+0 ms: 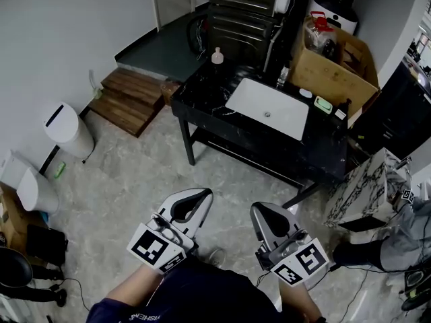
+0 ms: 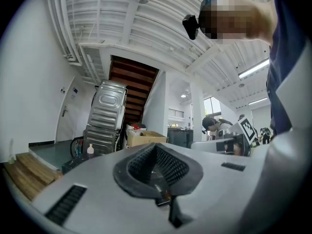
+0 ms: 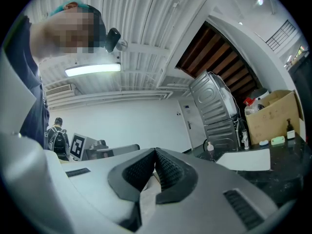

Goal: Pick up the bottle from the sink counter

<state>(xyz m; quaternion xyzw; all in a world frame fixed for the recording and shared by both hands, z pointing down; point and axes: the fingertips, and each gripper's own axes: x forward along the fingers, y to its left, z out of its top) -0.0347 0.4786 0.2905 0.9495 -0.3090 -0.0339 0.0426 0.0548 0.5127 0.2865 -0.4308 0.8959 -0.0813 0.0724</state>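
Black counter (image 1: 202,96) w/ white sink (image 1: 268,108) (bottle (image 1: 217,56) at corner), grey floor (image 1: 135,173).

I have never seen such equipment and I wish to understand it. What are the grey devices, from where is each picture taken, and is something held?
A person holds a hand-operated gripper in each hand: the left gripper and the right gripper. One picture comes from a camera on the person's head, looking down. The other two come from a camera riding on each gripper. Both grippers are shut and hold nothing. Ahead stands a black sink counter with a white basin. A small bottle stands at its far left corner.
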